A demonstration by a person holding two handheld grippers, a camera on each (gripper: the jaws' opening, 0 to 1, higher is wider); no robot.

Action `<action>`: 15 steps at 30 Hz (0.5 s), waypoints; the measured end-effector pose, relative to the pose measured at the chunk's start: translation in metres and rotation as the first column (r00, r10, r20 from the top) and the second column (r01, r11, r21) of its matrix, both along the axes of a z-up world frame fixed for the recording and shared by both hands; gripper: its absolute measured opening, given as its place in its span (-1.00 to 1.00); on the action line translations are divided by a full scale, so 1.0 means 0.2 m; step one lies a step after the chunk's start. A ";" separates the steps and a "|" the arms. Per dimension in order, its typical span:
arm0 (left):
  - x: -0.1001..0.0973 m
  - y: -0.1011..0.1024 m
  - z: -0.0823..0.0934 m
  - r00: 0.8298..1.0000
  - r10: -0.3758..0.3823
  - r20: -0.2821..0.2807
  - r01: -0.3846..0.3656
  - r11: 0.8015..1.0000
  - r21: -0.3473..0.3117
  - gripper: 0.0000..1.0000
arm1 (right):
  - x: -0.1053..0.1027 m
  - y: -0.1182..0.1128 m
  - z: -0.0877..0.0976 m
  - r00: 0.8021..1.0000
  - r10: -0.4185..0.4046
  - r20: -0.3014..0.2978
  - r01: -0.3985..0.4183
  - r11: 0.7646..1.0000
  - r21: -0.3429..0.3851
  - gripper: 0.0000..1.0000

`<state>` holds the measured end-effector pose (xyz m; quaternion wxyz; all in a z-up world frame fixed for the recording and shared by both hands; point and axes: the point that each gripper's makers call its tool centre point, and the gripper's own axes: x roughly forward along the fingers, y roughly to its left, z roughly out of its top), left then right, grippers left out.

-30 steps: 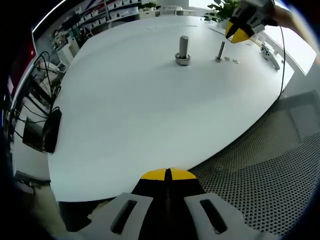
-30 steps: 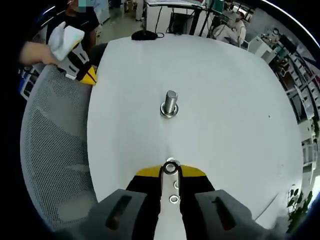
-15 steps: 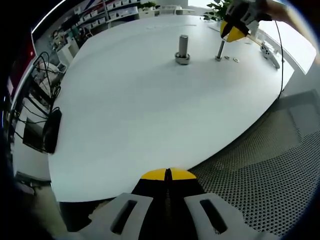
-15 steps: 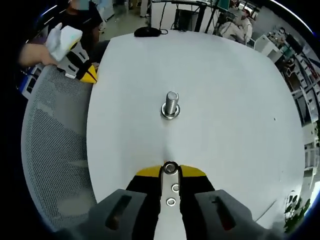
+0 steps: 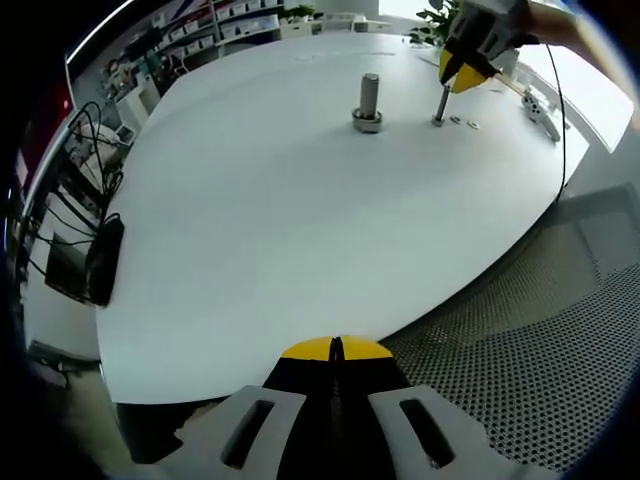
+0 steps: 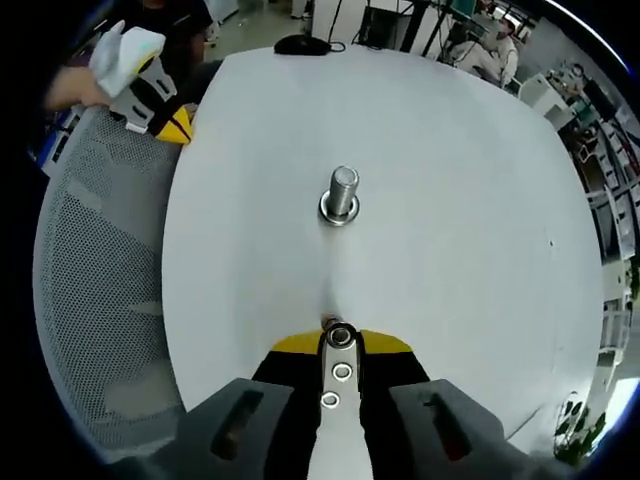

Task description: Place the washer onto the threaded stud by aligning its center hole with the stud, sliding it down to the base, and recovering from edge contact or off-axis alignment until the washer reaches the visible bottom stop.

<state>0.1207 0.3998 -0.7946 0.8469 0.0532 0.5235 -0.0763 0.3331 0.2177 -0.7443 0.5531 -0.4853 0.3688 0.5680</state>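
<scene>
A thin threaded stud (image 5: 441,103) stands on the white table (image 5: 280,220), with two loose washers (image 5: 462,122) beside its base. My right gripper (image 5: 456,78) hangs just above the stud's top, held by a hand. In the right gripper view, my right gripper (image 6: 340,338) is shut on a small washer (image 6: 340,336) at its yellow tips. The two loose washers (image 6: 336,386) show on the table through the gap between its fingers. A thicker stud (image 6: 342,190) with a ring at its base stands farther out. My left gripper (image 5: 335,349) is shut on nothing, low over the table's near edge.
A grey mesh chair (image 6: 100,300) sits by the table, under my left gripper (image 6: 178,132). A black mouse (image 6: 300,43) lies at the far edge. A dark box (image 5: 103,260) hangs off the table's left side. A white clamp (image 5: 540,110) and a cable (image 5: 565,100) lie right of the studs.
In the left gripper view, my right gripper has moved left, from beside the thin stud to above its top. My left gripper has held still.
</scene>
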 end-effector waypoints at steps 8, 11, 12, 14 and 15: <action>0.00 0.00 0.00 1.000 0.005 0.006 -0.005 1.000 -0.003 -1.00 | -0.01 -0.01 -0.06 1.000 0.003 -0.018 -0.004 1.000 -0.025 -0.73; 0.01 0.00 0.00 1.000 0.010 0.009 -0.010 1.000 -0.005 -1.00 | -0.01 -0.01 -0.09 1.000 -0.003 -0.027 0.002 0.999 -0.034 -0.73; 0.01 0.00 0.00 1.000 0.011 0.009 -0.011 1.000 -0.006 -1.00 | -0.01 -0.01 -0.09 1.000 -0.003 -0.028 0.002 0.999 -0.034 -0.73; 0.01 0.00 0.00 1.000 0.011 0.010 -0.011 1.000 -0.009 -1.00 | -0.01 -0.02 -0.11 1.000 -0.009 -0.029 0.008 0.999 -0.038 -0.73; 0.01 0.00 0.00 1.000 0.011 0.010 -0.011 1.000 -0.010 -1.00 | -0.01 -0.02 -0.12 0.999 -0.010 -0.031 0.009 0.999 -0.038 -0.73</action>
